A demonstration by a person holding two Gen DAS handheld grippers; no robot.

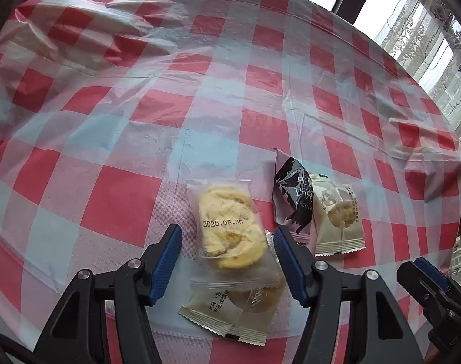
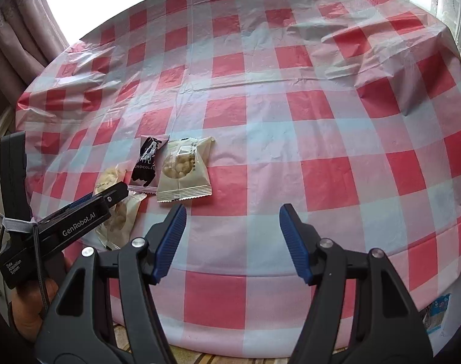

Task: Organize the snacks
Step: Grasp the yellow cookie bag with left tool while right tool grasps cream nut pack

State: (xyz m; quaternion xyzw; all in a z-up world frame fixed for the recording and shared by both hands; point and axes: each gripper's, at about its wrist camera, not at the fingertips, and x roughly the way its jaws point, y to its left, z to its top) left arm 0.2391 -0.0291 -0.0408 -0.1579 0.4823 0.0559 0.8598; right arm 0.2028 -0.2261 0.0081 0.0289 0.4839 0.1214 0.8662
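Note:
A clear-wrapped yellow cookie (image 1: 227, 227) stamped 2025.08.30 lies on the checked tablecloth (image 1: 139, 106), overlapping a second cream cookie packet (image 1: 239, 306) nearer me. My left gripper (image 1: 227, 236) is open, its jaws on either side of the clear cookie without touching it. To the right lie a black chocolate packet (image 1: 292, 194) and a cream cookie packet (image 1: 339, 215). In the right wrist view the chocolate packet (image 2: 147, 163) and the cream packet (image 2: 183, 170) lie left of centre. My right gripper (image 2: 232, 221) is open and empty over bare cloth.
The round table's front edge (image 2: 260, 345) curves just below my right gripper. Curtains (image 2: 21, 30) and bright windows ring the table. The left gripper's body (image 2: 63, 227) and the hand holding it partly hide the two left cookie packets in the right wrist view.

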